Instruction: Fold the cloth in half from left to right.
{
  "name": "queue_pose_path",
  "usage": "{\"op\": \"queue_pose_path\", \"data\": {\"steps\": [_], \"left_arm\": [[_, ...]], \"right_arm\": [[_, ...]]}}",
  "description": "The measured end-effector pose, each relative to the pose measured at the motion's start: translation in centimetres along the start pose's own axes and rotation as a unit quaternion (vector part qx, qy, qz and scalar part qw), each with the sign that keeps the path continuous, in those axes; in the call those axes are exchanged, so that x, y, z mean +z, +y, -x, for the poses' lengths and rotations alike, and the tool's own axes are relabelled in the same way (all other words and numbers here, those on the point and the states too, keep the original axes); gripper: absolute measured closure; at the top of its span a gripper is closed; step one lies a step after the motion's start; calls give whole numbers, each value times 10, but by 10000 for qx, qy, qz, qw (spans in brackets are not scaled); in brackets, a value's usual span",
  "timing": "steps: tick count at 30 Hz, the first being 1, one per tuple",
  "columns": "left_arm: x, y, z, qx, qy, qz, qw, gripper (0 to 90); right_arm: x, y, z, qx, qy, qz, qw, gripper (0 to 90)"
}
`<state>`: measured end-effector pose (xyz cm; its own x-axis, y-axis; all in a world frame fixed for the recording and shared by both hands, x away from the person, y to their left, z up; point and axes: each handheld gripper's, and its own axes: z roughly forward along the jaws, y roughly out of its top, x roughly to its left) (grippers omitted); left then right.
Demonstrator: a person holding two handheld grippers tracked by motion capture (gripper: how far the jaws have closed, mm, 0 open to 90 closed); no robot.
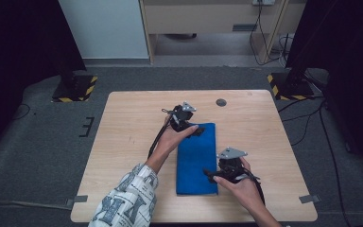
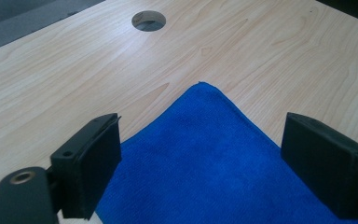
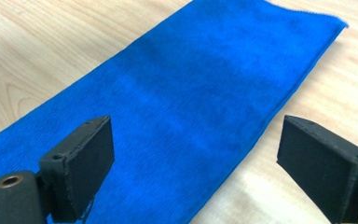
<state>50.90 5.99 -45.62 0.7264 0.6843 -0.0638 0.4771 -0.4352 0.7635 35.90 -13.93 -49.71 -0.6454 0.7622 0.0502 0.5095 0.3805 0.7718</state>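
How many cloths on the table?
1. A single blue cloth lies flat near the middle of the wooden table, long side running away from the person. The left gripper is at its far left corner, the right gripper at its near right edge.

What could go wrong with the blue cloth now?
Both tools are open over the cloth. The left tool hovers above a far corner and might pinch only the top layer if the cloth is folded. The right tool straddles the long edge and might nip table and miss cloth.
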Motion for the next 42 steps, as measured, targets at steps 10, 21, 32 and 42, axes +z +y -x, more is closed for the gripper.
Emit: {"op": "queue_pose_path", "data": {"steps": [10, 21, 32, 42], "left_arm": [[-15, -19, -17, -85, 196, -44, 9998, 97], [-21, -33, -34, -40, 464, -208, 9987, 103], [-24, -35, -43, -176, 513, -47, 9985, 104], [-25, -33, -47, -225, 471, 27, 9986, 105]], "right_arm": [[12, 26, 29, 54, -118, -6, 9999, 232], [33, 52, 59, 139, -206, 12, 9997, 288], [43, 72, 77, 233, -373, -61, 9990, 301], [43, 83, 87, 352, -401, 45, 9986, 274]]}}
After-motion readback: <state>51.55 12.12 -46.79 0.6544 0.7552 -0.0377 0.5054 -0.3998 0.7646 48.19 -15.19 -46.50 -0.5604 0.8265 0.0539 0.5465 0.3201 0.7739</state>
